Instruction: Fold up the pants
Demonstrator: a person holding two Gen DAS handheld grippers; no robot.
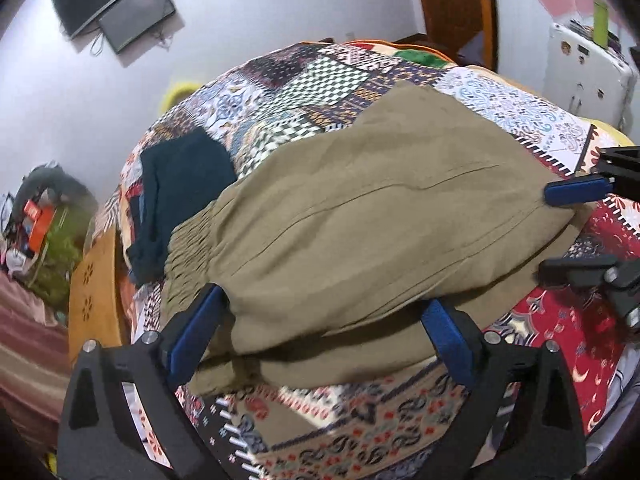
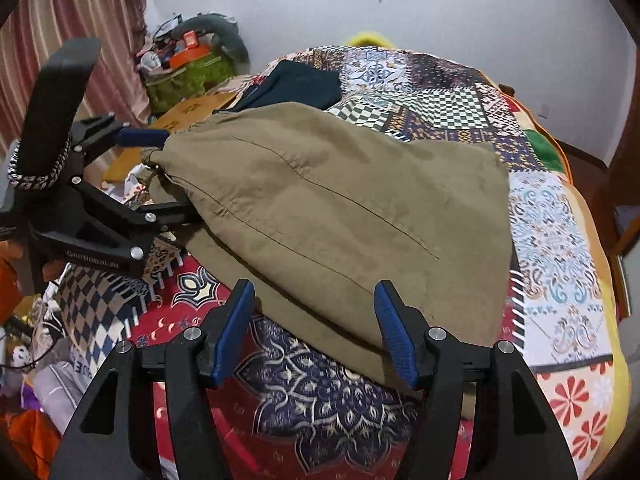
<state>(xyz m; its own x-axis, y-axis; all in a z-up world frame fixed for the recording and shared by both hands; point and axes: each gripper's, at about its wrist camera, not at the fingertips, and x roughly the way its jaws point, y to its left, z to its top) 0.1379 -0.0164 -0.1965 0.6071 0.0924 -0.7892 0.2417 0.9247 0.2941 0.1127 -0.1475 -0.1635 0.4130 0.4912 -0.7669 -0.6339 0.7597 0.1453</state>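
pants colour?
Khaki-olive pants, plain with stitched seams; clearest in the right wrist view.

Matt khaki cloth pants (image 1: 360,240) on printed patchwork cloth bedspread (image 1: 532,112).

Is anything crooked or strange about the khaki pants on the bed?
Nothing is damaged. The khaki pants lie folded but askew, diagonal on the patchwork quilt, with wrinkles near the elastic waistband. A dark garment lies beside them.

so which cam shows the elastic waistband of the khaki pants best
The left wrist view: the gathered waistband lies in plain sight beside the dark folded garment. In the right wrist view the waistband end is bunched at the far left, beside the left gripper, shirring hardly visible.
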